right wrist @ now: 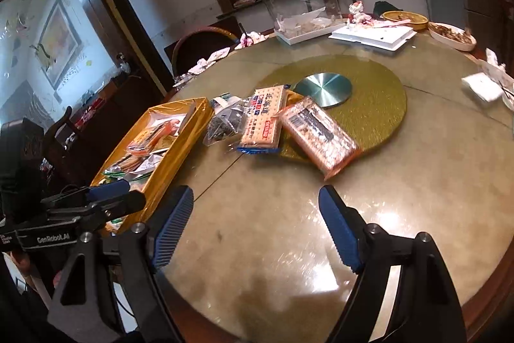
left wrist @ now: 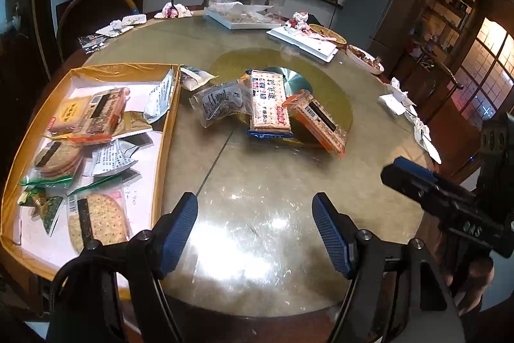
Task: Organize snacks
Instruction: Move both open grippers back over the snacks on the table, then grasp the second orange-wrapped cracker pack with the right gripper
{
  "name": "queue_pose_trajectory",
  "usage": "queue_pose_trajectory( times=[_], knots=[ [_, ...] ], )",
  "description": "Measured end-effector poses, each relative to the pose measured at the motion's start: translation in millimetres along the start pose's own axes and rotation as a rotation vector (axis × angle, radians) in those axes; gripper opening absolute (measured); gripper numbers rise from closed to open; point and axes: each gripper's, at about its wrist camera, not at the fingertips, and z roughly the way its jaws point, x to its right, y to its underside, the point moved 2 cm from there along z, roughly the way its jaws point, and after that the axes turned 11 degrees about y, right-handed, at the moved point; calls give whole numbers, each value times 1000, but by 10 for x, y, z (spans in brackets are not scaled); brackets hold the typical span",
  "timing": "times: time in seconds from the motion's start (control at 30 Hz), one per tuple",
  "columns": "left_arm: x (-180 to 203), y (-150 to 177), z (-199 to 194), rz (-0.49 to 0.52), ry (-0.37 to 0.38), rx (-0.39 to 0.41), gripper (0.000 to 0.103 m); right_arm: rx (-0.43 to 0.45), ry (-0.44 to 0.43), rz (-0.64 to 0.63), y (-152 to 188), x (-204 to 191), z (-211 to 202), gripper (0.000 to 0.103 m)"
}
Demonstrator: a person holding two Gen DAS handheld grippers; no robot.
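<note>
The round worktop (left wrist: 273,230) carries a gold tray (left wrist: 167,130) filled with snack packets. Beside it lie a blue-edged cracker pack (left wrist: 269,105) and an orange cracker pack (left wrist: 321,121), touching. Left hand-held gripper (left wrist: 255,230) and right hand-held gripper (right wrist: 253,227) hang released, empty.

The right gripper (right wrist: 255,225) hangs over the bare glossy table (right wrist: 401,188), jaws wide and empty. Ahead, an orange cracker pack (right wrist: 319,135) lies tilted on the rim of a gold turntable (right wrist: 379,105), touching a blue-edged cracker pack (right wrist: 261,122). A gold box (right wrist: 175,161) of snacks sits left, with the left gripper (right wrist: 112,195) near it.
</note>
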Motion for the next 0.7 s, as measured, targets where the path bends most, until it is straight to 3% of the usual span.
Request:
queue_pose_trajectory(
  times=[0.37,0.7],
  knots=[
    [7,-256,333,20,6,-32,74,-105,50,-6,-439,351,749,81],
    [-67,-367,552,10,-5,-56,74,-177,74,-90,-650,419,1298,81]
  ],
)
